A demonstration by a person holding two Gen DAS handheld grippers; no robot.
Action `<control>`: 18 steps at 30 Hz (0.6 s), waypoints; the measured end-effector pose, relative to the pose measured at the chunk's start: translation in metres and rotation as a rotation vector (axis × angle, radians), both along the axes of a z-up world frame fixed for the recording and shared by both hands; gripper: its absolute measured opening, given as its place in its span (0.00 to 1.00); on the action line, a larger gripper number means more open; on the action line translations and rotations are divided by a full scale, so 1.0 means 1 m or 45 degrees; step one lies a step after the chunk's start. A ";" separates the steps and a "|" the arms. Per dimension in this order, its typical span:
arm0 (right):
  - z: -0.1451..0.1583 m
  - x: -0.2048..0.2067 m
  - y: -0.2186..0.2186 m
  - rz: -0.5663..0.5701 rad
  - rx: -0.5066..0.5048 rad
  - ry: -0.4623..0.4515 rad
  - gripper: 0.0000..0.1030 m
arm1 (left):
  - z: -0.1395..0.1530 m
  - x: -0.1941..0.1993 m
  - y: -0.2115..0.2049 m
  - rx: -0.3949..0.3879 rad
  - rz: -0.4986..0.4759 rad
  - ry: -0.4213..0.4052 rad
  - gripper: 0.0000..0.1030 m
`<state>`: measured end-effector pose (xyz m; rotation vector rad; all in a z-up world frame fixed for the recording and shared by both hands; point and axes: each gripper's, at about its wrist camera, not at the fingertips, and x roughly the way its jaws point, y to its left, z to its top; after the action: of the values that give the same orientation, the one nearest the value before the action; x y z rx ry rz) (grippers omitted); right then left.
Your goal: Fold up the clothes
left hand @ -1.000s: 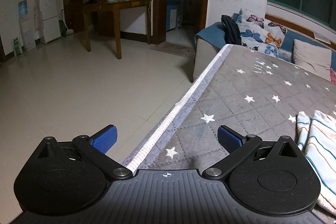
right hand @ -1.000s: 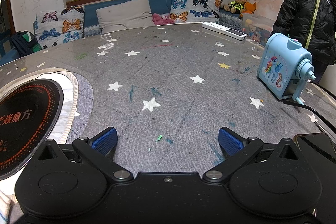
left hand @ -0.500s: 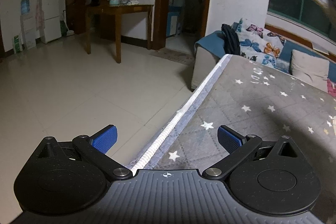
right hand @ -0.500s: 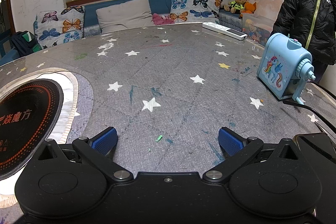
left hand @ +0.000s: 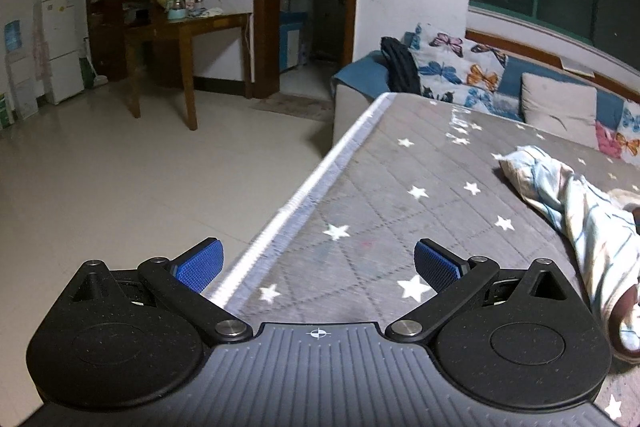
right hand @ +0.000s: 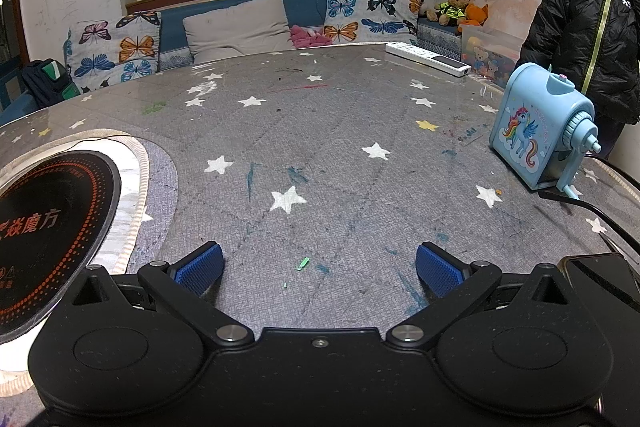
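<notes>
A crumpled striped garment (left hand: pixel 580 215), pale blue, white and peach, lies on the grey star-patterned tabletop (left hand: pixel 392 195) at the right of the left wrist view. My left gripper (left hand: pixel 318 267) is open over the table's left edge, with nothing between its blue pads and the garment well off to its right. In the right wrist view my right gripper (right hand: pixel 318 267) is open too, low over the bare star-patterned tabletop (right hand: pixel 320 147). No garment shows in that view.
A round black induction plate (right hand: pixel 44 227) is set into the table at the left. A blue unicorn pencil sharpener (right hand: pixel 540 131), a cable (right hand: pixel 592 211) and a dark phone (right hand: pixel 600 279) are at the right. A person in a black jacket (right hand: pixel 588 39) stands beyond. A cushioned bench (right hand: pixel 248 27) runs behind.
The striped garment left the table, appeared lifted at top right half a second ago, and now lies crumpled further onto the table. The left view tilted slightly. The right gripper held still.
</notes>
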<state>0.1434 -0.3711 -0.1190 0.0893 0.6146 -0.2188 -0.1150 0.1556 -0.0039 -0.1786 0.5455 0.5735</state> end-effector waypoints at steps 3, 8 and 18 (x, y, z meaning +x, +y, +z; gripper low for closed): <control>0.000 0.000 0.000 0.000 0.000 0.000 1.00 | -0.005 0.008 -0.004 -0.030 -0.015 -0.006 1.00; 0.000 0.000 0.000 0.000 0.000 0.000 1.00 | -0.013 0.021 -0.011 -0.071 -0.039 0.003 1.00; 0.000 0.000 0.000 0.000 0.000 0.000 1.00 | -0.016 0.030 -0.028 -0.033 -0.070 0.029 1.00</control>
<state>0.1434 -0.3710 -0.1189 0.0894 0.6146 -0.2189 -0.0847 0.1275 -0.0198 -0.1811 0.5784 0.5157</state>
